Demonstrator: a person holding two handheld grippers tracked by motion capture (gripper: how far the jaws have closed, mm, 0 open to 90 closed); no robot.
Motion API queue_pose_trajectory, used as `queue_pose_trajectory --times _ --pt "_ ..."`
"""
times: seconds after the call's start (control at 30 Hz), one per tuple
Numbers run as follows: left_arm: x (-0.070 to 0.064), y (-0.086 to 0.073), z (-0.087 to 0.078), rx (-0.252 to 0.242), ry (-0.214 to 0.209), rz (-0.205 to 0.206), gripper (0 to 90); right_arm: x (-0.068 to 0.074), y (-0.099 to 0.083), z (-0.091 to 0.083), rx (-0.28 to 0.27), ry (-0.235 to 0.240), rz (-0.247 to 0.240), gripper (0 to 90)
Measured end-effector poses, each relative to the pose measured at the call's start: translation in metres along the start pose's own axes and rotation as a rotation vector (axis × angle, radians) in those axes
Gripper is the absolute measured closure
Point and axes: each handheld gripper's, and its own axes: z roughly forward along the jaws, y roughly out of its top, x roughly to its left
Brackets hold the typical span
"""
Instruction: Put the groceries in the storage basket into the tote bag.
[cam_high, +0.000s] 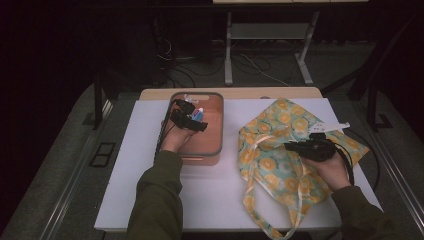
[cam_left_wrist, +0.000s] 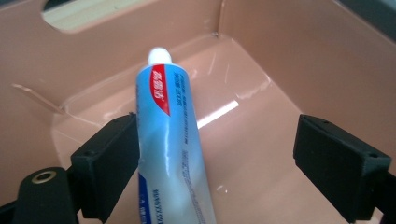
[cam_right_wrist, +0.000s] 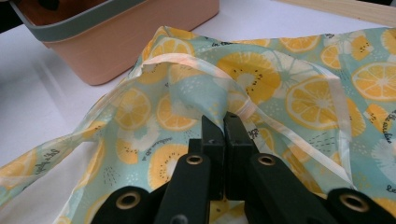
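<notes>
Left gripper (cam_left_wrist: 217, 154) is inside the pink bin (cam_high: 214, 134), jaws spread wide; the blue toothpaste tube (cam_left_wrist: 170, 144) lies between them, touching the left jaw, cap pointing away. Right gripper (cam_right_wrist: 225, 122) is clamped on the citrus-print tote bag (cam_right_wrist: 299, 84), which lies on the white desk (cam_high: 210, 195) beside the bin.

Our left claw (cam_left_wrist: 219, 154) sits inside the pink bin (cam_left_wrist: 280, 42), jaws spread wide. We see a blue tube (cam_left_wrist: 170, 140) between them, white cap pointing away, its side touching the left jaw and well apart from the right.
</notes>
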Motion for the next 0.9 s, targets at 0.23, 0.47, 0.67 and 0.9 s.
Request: queue_pose_trajectory --times 0.23,0.47,0.67,0.9 --pt "-0.001 -0.001 0.006 0.04 0.028 0.024 13.5 0.001 0.0 0.0 0.0 0.002 -0.005 88.7" --pt "-0.004 -0.002 0.012 0.074 0.022 0.036 14.3 0.001 0.0 0.0 -0.002 0.004 -0.006 88.7" --pt "-0.002 -0.005 0.016 0.113 -0.049 0.001 22.5 0.001 0.0 0.0 -0.003 0.005 -0.007 88.7" --pt "-0.002 -0.006 0.015 0.146 -0.042 -0.008 40.7 0.001 0.0 0.0 -0.003 0.006 -0.01 88.6"
